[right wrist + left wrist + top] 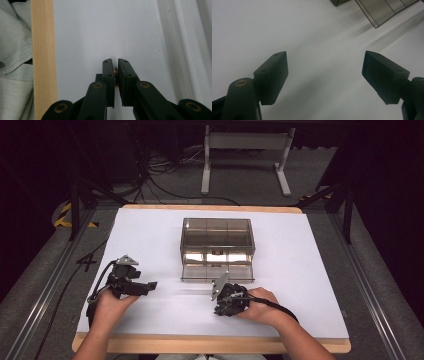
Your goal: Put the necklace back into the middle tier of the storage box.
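On desk | left gripper (131, 281) fingers spread, empty | right gripper (115, 72) pinching small orange-brown bit | drawer box (217, 249) bottom drawer open, progress unclear

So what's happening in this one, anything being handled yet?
A person sits at a white-covered table holding a claw in each hand. The left claw is wide open over bare table, gripping nothing. The right claw is nearly closed near the table's wooden front edge, with something small and orange-brown pinched between its jaws; I cannot tell what it is. A smoky transparent drawer box stands mid-table with its bottom drawer pulled out toward the person.
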Demonstrator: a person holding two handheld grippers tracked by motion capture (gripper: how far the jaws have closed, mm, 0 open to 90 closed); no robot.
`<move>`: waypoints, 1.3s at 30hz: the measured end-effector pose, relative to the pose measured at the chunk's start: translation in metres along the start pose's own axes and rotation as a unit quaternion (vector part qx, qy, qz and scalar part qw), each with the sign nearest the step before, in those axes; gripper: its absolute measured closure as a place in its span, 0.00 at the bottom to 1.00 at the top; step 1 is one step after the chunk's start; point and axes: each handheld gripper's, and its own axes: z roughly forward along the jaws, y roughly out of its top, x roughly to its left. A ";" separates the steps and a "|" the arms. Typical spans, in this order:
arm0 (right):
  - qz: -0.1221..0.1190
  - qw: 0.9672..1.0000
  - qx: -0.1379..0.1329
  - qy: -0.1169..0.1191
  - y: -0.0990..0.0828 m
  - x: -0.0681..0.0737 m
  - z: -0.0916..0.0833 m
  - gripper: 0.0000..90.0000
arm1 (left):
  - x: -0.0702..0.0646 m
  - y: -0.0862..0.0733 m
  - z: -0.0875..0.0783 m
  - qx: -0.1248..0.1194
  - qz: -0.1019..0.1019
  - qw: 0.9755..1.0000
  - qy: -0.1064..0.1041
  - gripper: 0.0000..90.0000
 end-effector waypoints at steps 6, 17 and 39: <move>-0.009 1.000 -0.015 -0.008 0.001 0.001 -0.008 0.94 | 0.000 0.000 0.000 0.000 0.000 1.000 0.000 0.24; -0.009 0.999 -0.032 -0.013 0.004 0.006 -0.024 0.94 | 0.000 0.000 0.001 0.001 -0.001 1.000 -0.002 0.24; -0.015 0.998 -0.053 -0.035 0.015 0.009 -0.044 0.95 | 0.000 0.000 -0.001 0.000 -0.001 1.000 -0.002 0.24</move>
